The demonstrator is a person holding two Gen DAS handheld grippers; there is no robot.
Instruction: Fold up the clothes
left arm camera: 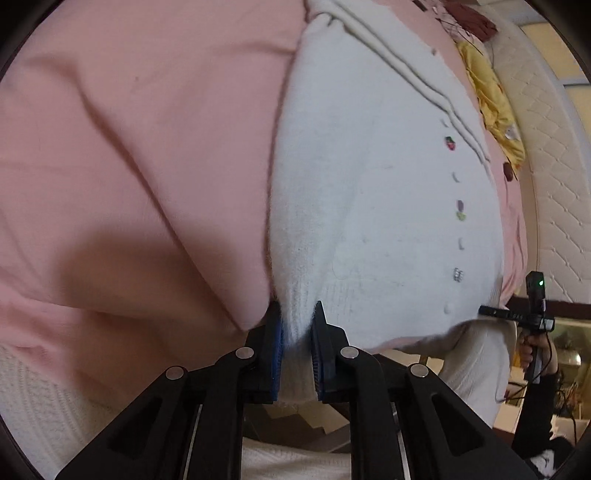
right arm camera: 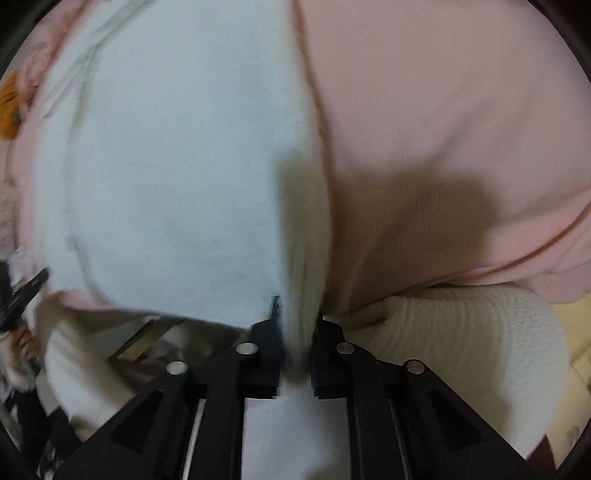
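Note:
A white knit cardigan (left arm camera: pixel 369 184) with small coloured buttons lies on a pink sheet (left arm camera: pixel 129 147). My left gripper (left arm camera: pixel 297 314) is shut on the cardigan's ribbed hem at its left corner. In the right wrist view the same white cardigan (right arm camera: pixel 177 166) fills the left half, blurred. My right gripper (right arm camera: pixel 297 310) is shut on the hem at the cardigan's right corner. The right gripper (left arm camera: pixel 498 313) also shows at the far right of the left wrist view, held by a hand. The left gripper's finger (right arm camera: pixel 31 284) shows at the left edge of the right wrist view.
A yellow garment (left arm camera: pixel 491 99) and a dark red one (left arm camera: pixel 476 18) lie at the far side of the sheet. A cream quilted mattress edge (left arm camera: pixel 554 184) runs along the right. A cream ribbed blanket (right arm camera: pixel 461 332) hangs below the pink sheet (right arm camera: pixel 443 129).

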